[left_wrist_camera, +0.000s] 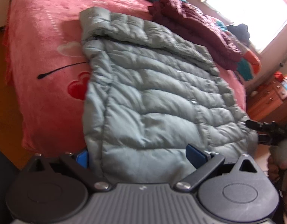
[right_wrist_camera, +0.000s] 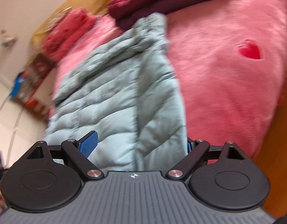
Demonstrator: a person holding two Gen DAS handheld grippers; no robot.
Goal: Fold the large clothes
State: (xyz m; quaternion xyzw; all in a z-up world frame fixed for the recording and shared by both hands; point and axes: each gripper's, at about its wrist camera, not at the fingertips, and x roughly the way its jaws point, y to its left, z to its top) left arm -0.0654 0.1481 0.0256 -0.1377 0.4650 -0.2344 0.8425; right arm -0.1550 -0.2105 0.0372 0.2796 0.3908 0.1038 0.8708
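A pale grey-green quilted down jacket lies flat on the pink bed blanket, with a sleeve folded across its far part. Its near hem hangs toward me over the bed's edge. My left gripper is open, its blue pads wide apart, and the hem lies between them. In the right wrist view the jacket runs away from me. My right gripper is open too, straddling another stretch of the hem. The right gripper, held in a hand, shows at the jacket's right edge in the left wrist view.
A maroon jacket lies crumpled past the grey one, next to a colourful quilt. A black cord lies on the blanket. A wooden dresser stands right of the bed under a bright window. Boxes stand on the floor.
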